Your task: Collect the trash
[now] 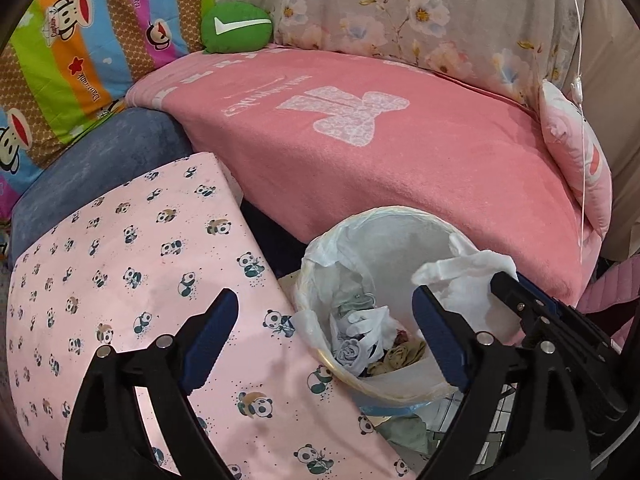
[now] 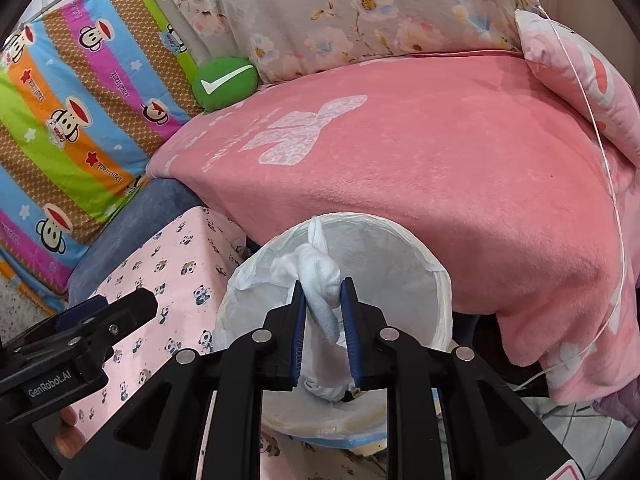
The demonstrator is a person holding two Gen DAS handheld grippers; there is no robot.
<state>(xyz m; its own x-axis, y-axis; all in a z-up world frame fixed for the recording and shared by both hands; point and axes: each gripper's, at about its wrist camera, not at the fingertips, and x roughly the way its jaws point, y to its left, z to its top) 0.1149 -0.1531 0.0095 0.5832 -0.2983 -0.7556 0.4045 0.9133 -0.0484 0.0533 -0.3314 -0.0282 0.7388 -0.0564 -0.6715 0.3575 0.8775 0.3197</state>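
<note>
Your left gripper (image 1: pixel 324 332) is spread wide over the lined bin (image 1: pixel 400 240) beside the pink-blanketed bed (image 1: pixel 400 160) (panda-print cushion (image 1: pixel 120 280) alongside); your right gripper (image 2: pixel 323 320) pinches the bag's white handle (image 2: pixel 320 280).

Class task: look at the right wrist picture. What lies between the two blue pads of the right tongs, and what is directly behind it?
A bunched white plastic bag handle lies between the pads of the right tongs, pinched there. Behind it gapes the lined bin.

Both views are bright, with soft and even light, and shadows are weak. The focus is sharp almost everywhere. The fisheye lens bends the edges strongly, and the corners are black.
</note>
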